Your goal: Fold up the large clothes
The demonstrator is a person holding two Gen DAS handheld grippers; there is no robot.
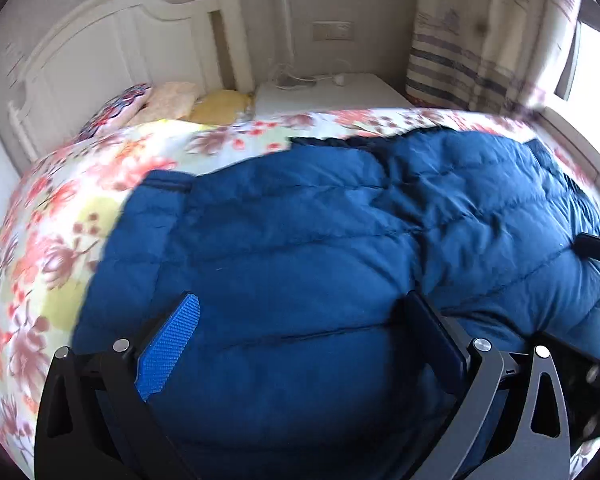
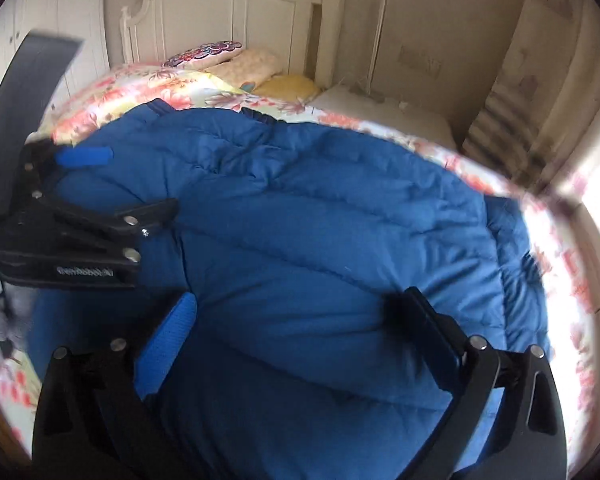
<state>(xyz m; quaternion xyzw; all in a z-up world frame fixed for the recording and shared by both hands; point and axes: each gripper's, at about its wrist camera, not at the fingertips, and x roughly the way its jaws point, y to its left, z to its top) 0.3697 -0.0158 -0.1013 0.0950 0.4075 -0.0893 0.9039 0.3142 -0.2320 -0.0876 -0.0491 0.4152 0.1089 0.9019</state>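
Both grippers stood with jaws wide over the blue quilted down jacket [image 1: 300,240], which lay spread across the floral bedspread [image 1: 60,220]. Left gripper [image 1: 304,340] and right gripper [image 2: 304,332] held nothing, with pillows [image 2: 236,60] lying by the white headboard [image 2: 220,8].
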